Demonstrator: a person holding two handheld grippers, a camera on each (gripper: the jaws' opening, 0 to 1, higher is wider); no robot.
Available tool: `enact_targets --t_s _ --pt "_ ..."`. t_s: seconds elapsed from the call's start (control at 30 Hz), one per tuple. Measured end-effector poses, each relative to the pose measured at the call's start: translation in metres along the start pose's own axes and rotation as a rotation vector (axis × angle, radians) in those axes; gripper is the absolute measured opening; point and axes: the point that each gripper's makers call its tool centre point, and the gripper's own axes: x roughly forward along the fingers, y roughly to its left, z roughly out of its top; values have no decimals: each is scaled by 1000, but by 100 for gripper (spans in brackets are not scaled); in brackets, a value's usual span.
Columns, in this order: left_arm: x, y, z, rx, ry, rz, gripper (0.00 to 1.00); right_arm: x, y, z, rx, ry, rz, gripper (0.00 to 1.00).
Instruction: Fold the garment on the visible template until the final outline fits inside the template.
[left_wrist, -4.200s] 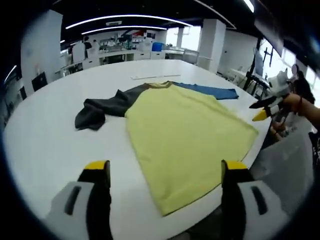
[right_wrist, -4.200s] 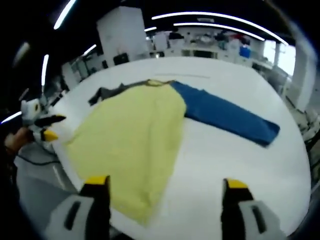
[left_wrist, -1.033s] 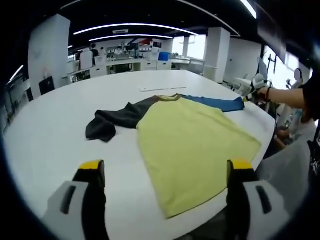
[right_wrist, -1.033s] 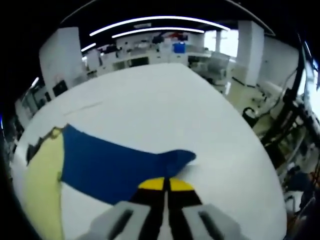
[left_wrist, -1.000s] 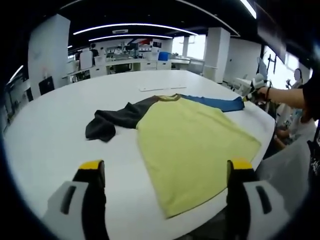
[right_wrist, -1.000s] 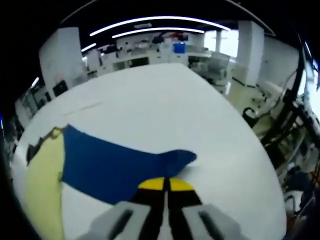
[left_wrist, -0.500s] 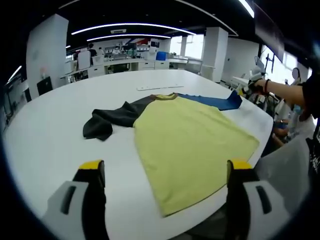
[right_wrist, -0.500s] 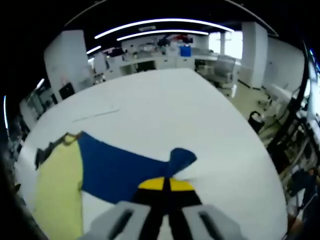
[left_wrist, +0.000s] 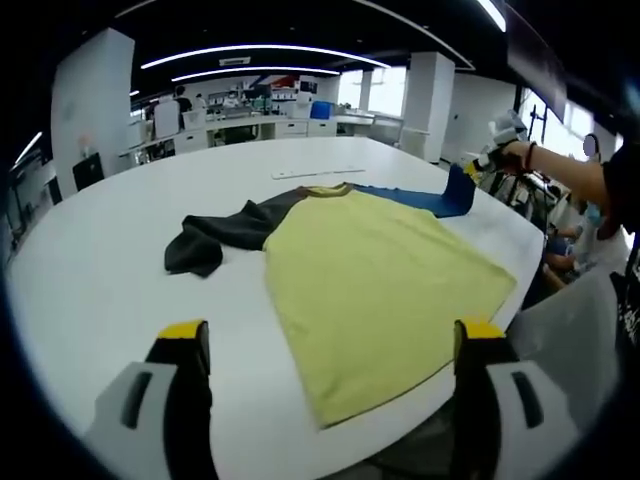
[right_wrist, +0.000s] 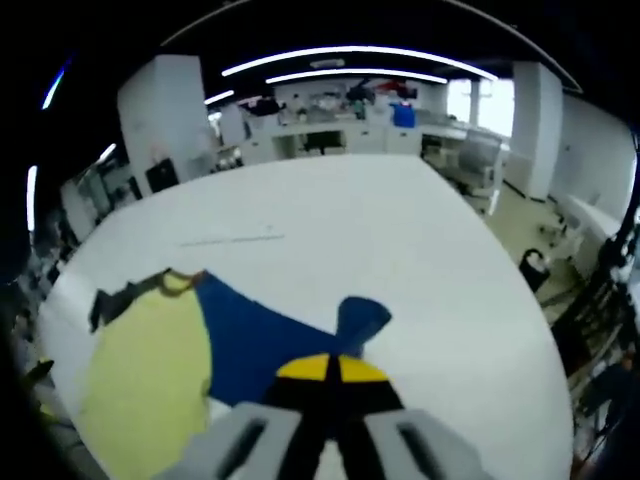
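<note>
Two grippers work over one shirt (left_wrist: 380, 270) spread on a white table (left_wrist: 90, 270). Seen from the left gripper view, the yellow body lies at the centre, a dark sleeve (left_wrist: 215, 235) crumpled toward ten o'clock and a blue sleeve (left_wrist: 425, 198) reaching to one o'clock, its end lifted off the table by the right gripper (left_wrist: 478, 163) in a person's hand (left_wrist: 512, 155). The left gripper (left_wrist: 325, 340) hangs with jaws spread wide, grasping nothing, short of the hem. Up close, the right gripper view shows its own gripper (right_wrist: 328, 367) with yellow tips clenched on the blue cuff, which stands bunched at twelve o'clock above them, and a pale strip (right_wrist: 232, 239) on the table at eleven o'clock.
</note>
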Motion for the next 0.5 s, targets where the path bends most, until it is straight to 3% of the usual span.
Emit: enact_targets --t_s 0.27,0.33,0.5 --pt "0 0 -2 7 9 3 99 9 31 12 -47 -8 58 0" --pt "0 0 -2 10 9 2 99 10 49 13 -54 -11 82 0" --pt "2 3 -2 18 -1 1 98 12 71 17 -60 -20 126 0"
